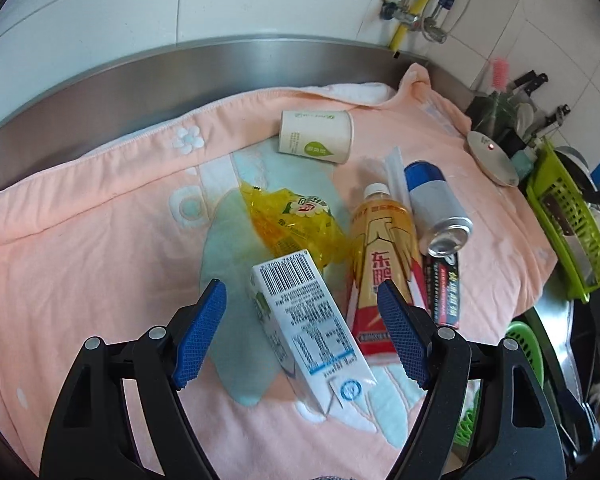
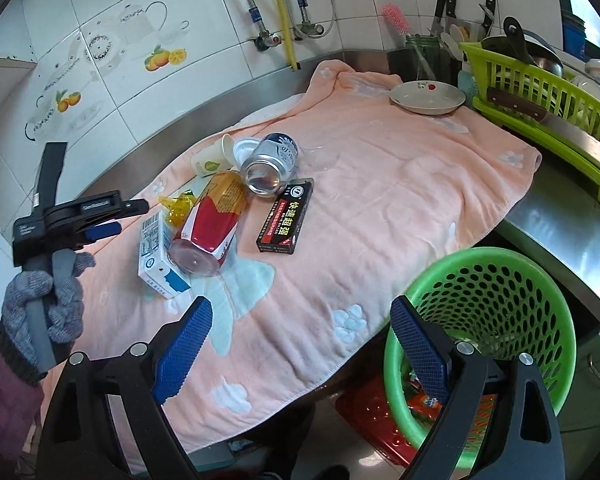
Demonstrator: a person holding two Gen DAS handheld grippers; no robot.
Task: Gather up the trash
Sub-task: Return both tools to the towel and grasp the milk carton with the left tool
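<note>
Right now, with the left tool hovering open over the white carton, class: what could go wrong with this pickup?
1. The white carton lies against the yellow bottle; closing the left tool may catch or roll the bottle.
2. The silver can lies on its side and could roll if nudged.
3. The green basket sits below the counter edge, so a drop may miss.

Fluffy cloth towel [image 1: 100,248], shiny metal can [image 1: 440,216], perforated plastic basket [image 2: 500,280].

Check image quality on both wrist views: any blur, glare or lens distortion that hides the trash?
Left wrist view: sharp, even daylight, soft shadows; fisheye bends the steel backsplash into an arc; the milk carton and its barcode read clearly. Right wrist view: also sharp, dark vignette at the corners; a mild sheen on the can hides nothing; the green basket looks stretched near the edge.
</note>
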